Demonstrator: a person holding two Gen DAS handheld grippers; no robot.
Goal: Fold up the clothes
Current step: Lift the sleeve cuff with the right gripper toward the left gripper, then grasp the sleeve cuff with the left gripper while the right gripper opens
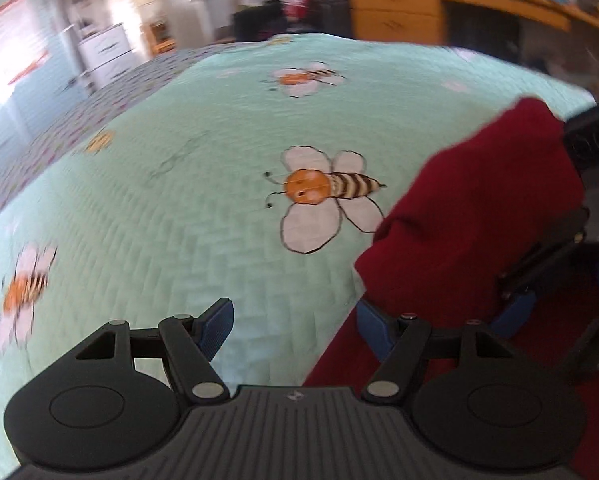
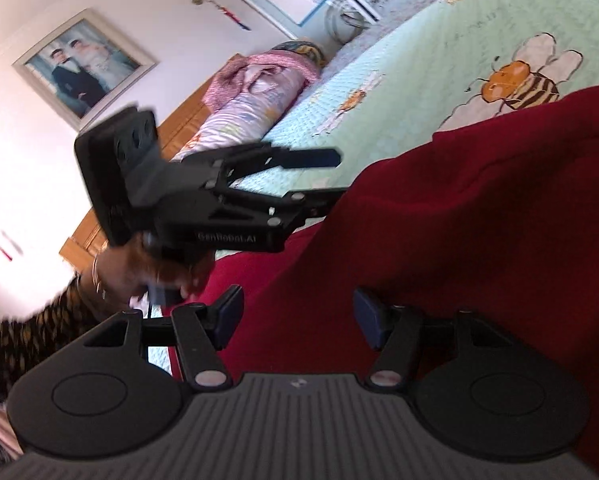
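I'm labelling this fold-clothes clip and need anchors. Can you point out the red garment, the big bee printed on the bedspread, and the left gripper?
red garment (image 1: 479,200): left wrist view, middle of its raised fold.
big bee (image 1: 319,186): left wrist view, its orange head.
left gripper (image 1: 295,328): left wrist view, midway between its blue fingertips, which stand apart.

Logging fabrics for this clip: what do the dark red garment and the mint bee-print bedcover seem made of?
Dark red garment: looks like soft matte knit or fleece, with rounded, thick folds and no sheen. Mint bee-print bedcover: apparently quilted cotton-like cloth, with a stitched grid texture and a flat printed pattern.
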